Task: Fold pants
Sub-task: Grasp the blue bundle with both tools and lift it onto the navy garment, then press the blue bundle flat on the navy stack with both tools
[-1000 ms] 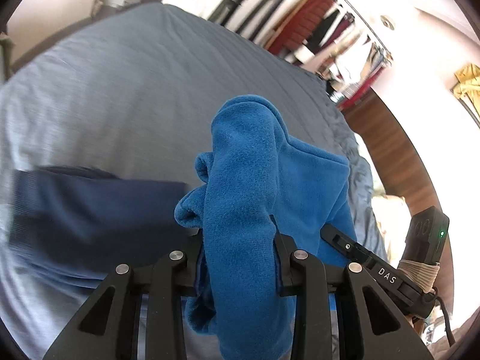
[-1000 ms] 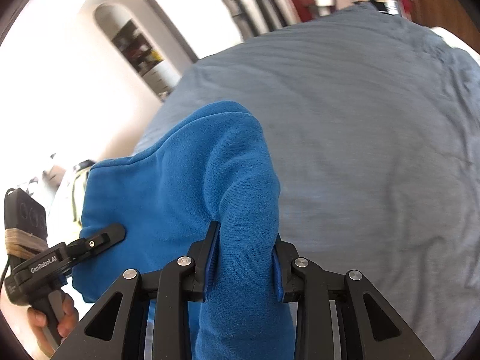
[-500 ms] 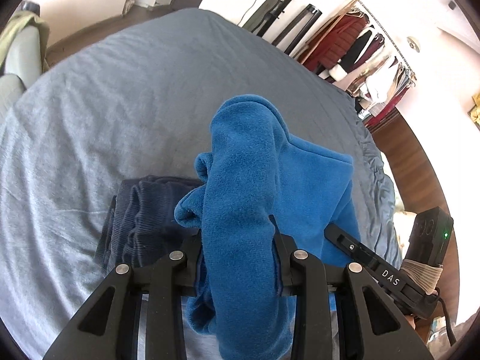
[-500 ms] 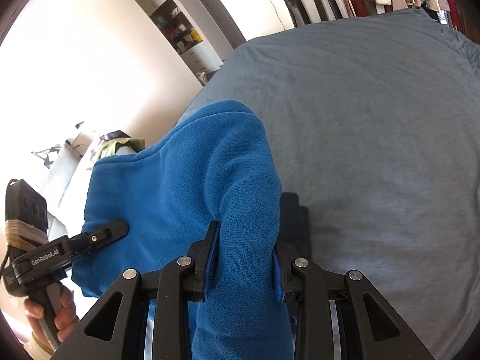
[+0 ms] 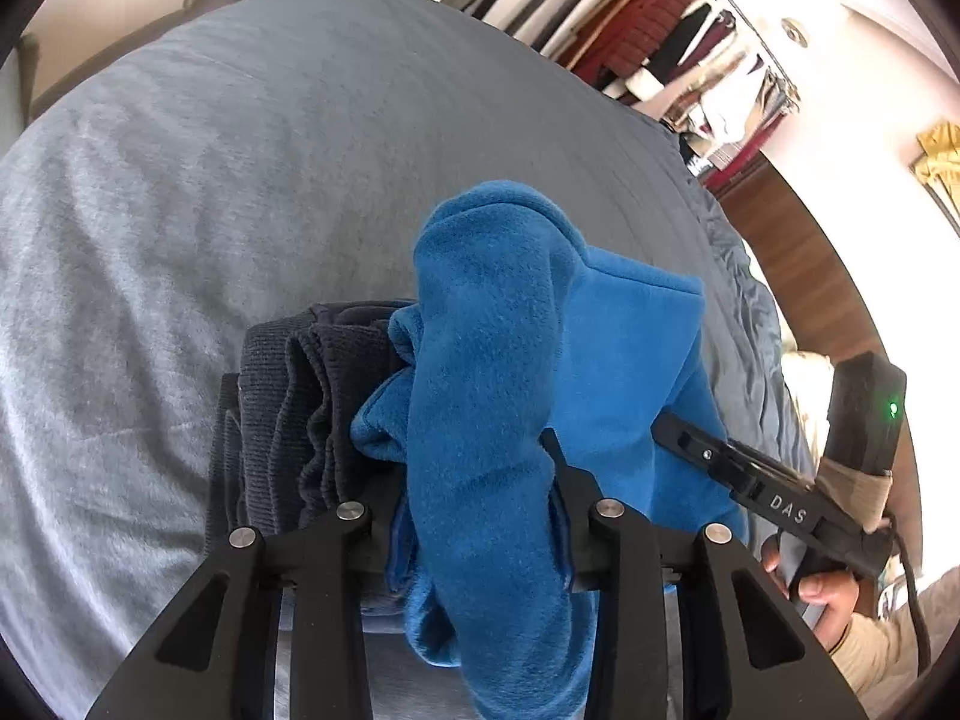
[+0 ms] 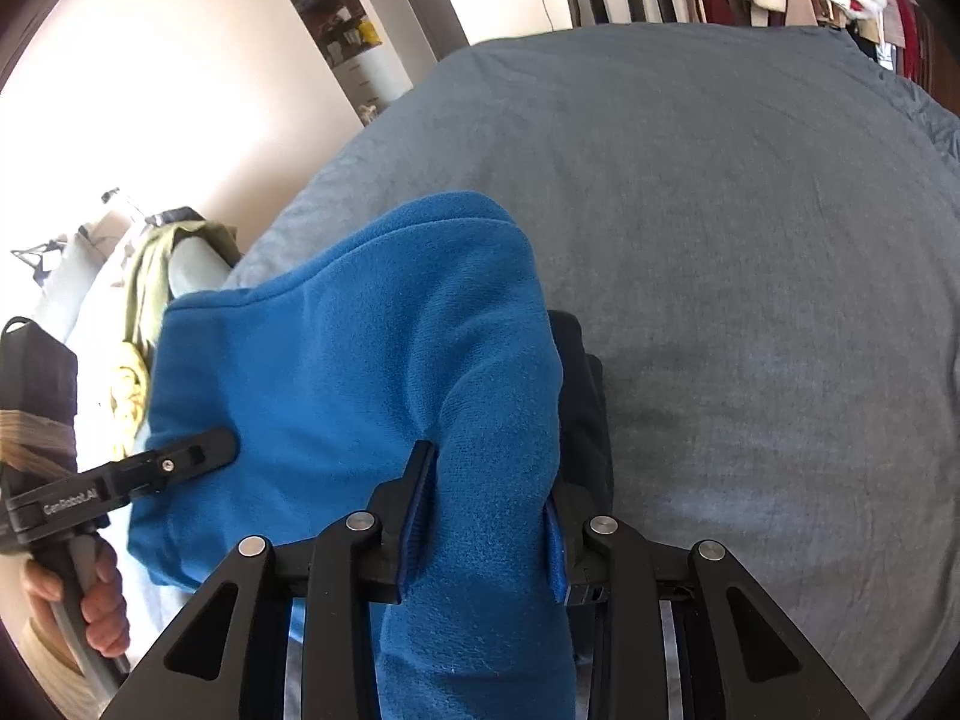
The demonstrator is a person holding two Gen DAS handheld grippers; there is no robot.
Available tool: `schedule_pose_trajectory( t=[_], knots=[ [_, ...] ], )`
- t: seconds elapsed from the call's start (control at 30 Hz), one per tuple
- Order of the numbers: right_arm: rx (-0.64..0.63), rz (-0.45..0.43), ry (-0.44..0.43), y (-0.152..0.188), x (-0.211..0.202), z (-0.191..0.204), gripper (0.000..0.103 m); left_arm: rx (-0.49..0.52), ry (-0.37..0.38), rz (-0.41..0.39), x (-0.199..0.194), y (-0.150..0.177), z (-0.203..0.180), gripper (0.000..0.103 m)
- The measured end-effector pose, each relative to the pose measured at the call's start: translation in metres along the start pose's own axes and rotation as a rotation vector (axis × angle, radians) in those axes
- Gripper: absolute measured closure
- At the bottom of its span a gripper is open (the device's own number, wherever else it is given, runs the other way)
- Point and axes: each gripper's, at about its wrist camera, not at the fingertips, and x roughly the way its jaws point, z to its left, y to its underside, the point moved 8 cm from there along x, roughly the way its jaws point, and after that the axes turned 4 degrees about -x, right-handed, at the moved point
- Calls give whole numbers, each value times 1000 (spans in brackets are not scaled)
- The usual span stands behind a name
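The blue fleece pants (image 5: 498, 324) hang bunched between my two grippers above the grey bed. My left gripper (image 5: 474, 480) is shut on one bunched end of them. My right gripper (image 6: 489, 480) is shut on the other end (image 6: 372, 348). The cloth stretches between the two. The right gripper also shows in the left wrist view (image 5: 708, 456), and the left gripper in the right wrist view (image 6: 180, 456). A folded stack of dark navy clothes (image 5: 300, 408) lies on the bed right under the blue pants; its edge shows in the right wrist view (image 6: 579, 396).
The grey bedspread (image 5: 270, 138) fills most of both views. A clothes rack with hanging garments (image 5: 678, 60) stands beyond the far side. A chair with yellow-green clothes (image 6: 144, 282) stands left of the bed. Wooden floor (image 5: 798, 276) lies to the right.
Both grippers have carried the blue pants over the bed toward the dark stack. The stack now lies closer and directly under the pants. The grip has not changed.
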Motion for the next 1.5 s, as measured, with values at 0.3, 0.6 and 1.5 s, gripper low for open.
schedule_pose_trajectory(
  t=[0.3,0.6,1.5],
  knots=[
    [-44,36,128,-3,-2,-9,43,21,-90,18,-19,2,-6,54],
    [-90,-57,201,-15,-57,-7,44,127,-298,-181,-92,7,-42,54],
    [-130,192,89,57,-45,-1,88,180,-386,9,-50,46,-26,88]
  ],
)
